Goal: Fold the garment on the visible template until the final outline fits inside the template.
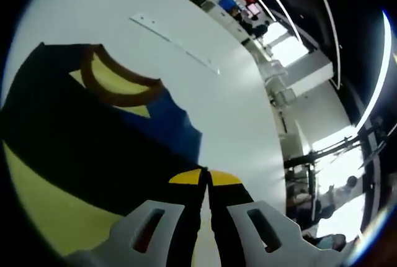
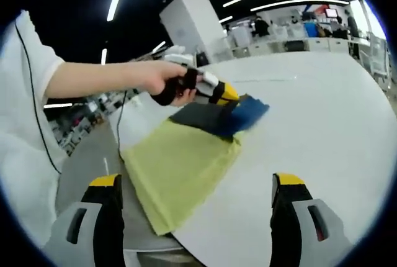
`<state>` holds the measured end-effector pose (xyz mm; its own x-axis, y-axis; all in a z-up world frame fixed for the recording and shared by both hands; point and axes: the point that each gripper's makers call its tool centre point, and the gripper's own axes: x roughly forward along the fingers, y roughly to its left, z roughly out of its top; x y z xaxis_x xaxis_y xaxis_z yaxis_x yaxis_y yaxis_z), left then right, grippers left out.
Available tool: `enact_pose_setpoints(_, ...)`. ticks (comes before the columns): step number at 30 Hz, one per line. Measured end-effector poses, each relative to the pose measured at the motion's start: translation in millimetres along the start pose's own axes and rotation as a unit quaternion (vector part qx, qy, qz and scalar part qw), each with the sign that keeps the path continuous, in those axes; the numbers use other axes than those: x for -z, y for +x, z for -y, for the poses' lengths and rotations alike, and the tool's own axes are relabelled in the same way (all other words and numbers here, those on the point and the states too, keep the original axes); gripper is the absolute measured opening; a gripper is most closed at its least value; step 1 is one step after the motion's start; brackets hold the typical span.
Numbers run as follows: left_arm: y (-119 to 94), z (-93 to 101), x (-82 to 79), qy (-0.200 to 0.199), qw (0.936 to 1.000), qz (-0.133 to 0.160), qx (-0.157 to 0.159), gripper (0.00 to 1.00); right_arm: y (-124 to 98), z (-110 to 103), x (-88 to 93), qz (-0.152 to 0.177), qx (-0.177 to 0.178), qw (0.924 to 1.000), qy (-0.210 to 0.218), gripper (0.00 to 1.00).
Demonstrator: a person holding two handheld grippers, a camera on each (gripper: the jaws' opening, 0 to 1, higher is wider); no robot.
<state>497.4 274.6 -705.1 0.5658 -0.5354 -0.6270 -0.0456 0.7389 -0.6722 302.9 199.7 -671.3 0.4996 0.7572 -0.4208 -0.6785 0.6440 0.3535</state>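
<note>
The garment (image 1: 93,149) lies on the white table (image 1: 242,118). It is dark with yellow panels, a blue part and a brown collar (image 1: 118,90). My left gripper (image 1: 206,177) is shut, its yellow tips pinching the garment's dark edge. In the right gripper view a hand holds the left gripper (image 2: 228,95) at the far end of the garment (image 2: 180,167), where dark and blue cloth (image 2: 251,110) bunch. My right gripper (image 2: 197,183) stands wide open above the near yellow panel, holding nothing. A pale marking strip (image 1: 173,40) runs across the table beyond the collar.
The table's near edge (image 2: 186,242) curves under the yellow cloth, part of which hangs over it. A person's bare forearm (image 2: 93,77) and white sleeve (image 2: 25,124) reach in from the left. Bare tabletop (image 2: 329,130) spreads to the right. Shelves and desks stand far behind.
</note>
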Motion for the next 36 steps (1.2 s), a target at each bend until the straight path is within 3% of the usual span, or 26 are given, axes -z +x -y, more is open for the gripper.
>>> enact_pose_setpoints(14,22.8,-9.0,11.5,-0.009,0.9999,-0.009,-0.012,0.0,0.9,7.3,10.8,-0.024,0.002,0.9997,-0.008,1.0)
enact_pose_setpoints(18,27.3,-11.1,11.9,0.009,0.9999,-0.005,-0.01,0.0,2.0,5.9,11.1,-0.026,0.0,0.9996,-0.008,1.0)
enact_pose_setpoints(36,38.3,-13.9,11.6,0.0,1.0,0.005,0.003,0.0,0.6,8.5,13.5,-0.029,0.006,0.9996,-0.002,1.0)
